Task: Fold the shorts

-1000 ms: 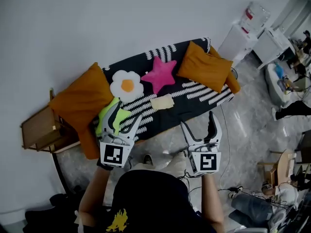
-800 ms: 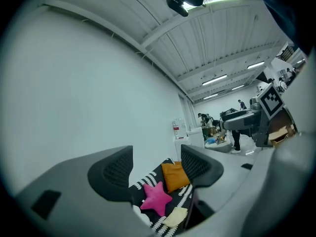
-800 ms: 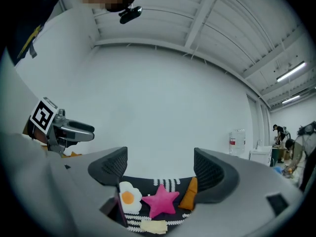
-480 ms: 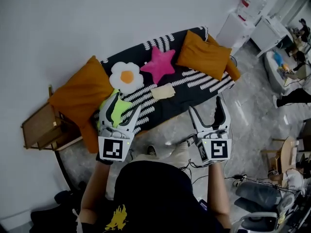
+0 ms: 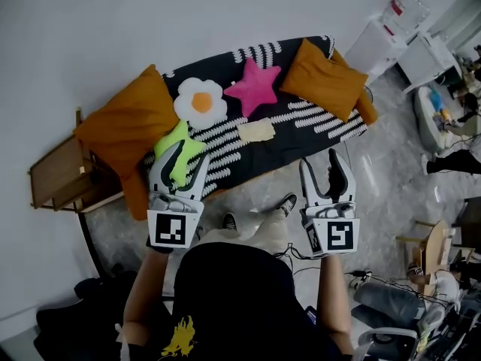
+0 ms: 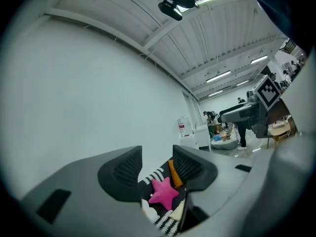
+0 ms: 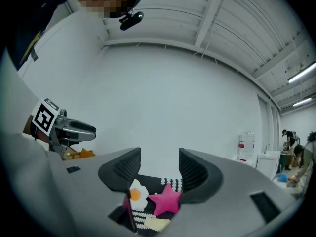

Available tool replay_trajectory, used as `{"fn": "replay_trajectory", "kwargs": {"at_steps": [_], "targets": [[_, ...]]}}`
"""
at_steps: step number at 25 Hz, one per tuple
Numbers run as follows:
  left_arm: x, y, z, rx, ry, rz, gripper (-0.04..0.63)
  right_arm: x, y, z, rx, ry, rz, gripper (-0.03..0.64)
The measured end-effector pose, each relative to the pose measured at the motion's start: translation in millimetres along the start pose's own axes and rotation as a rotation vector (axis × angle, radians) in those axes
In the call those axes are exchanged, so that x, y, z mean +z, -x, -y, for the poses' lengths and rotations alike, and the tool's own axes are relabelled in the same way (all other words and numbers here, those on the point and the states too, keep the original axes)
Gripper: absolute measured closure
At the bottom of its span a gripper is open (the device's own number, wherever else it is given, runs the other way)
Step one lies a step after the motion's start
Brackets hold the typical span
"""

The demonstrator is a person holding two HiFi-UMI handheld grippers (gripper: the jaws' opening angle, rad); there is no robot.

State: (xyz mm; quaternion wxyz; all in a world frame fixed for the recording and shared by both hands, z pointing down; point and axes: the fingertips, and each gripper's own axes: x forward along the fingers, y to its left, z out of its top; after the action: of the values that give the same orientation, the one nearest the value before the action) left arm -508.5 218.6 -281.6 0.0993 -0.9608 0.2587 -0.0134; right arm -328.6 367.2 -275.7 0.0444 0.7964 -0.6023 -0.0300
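Orange fills the left end of the scene: a big orange cushion (image 5: 124, 130) leans on the sofa (image 5: 289, 155), which wears a black cover with white stripes, and a wooden side table (image 5: 56, 190) stands just beyond it. Just beside that cushion, on the seat's front left part, lies a crumpled neon yellow-green garment (image 5: 183, 138), which looks to be the shorts.

The left gripper (image 5: 189, 155) is held level in front of them. Its 2 jaws have just been closing but stand apart, with nothing between the ribbed pads; the left gripper view shows only the far cushions through the gap.

Further along the seat sit a fried-egg pillow (image 5: 201, 102), a flat cream cloth (image 5: 256, 130) and a pink star pillow (image 5: 255, 86), then a second orange cushion (image 5: 323, 81) at the right end.

The right gripper (image 5: 319, 160) hangs level before the sofa's right front edge, over the glossy floor. Its jaws, also just closing, are parted and grip nothing. White cabinets (image 5: 379, 47) stand at the far right.
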Motion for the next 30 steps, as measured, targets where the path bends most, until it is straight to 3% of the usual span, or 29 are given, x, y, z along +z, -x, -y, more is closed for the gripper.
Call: {"fn": "replay_trajectory", "kwargs": {"at_steps": [5, 13, 18, 25, 30], "targets": [[2.2, -5.3, 14.9, -0.003, 0.014, 0.014, 0.413, 1.1, 4.0, -2.9, 0.025, -0.008, 0.022, 0.431], [1.2, -8.1, 28.3, -0.036, 0.025, 0.013, 0.470, -2.7, 12.4, 3.1, 0.009, -0.002, -0.019, 0.499], [0.3, -12.0, 28.0, -0.035, 0.029, 0.007, 0.508, -0.6, 14.3, 10.3, 0.009, 0.004, 0.022, 0.557], [-1.8, -16.8, 28.7, -0.064, 0.058, 0.001, 0.577, -0.2, 11.1, 9.2, 0.002, -0.002, 0.009, 0.598], [-1.7, -18.1, 34.6, -0.097, 0.062, 0.003, 0.581, -2.5, 16.8, 10.6, 0.000, 0.002, 0.004, 0.600]]}}
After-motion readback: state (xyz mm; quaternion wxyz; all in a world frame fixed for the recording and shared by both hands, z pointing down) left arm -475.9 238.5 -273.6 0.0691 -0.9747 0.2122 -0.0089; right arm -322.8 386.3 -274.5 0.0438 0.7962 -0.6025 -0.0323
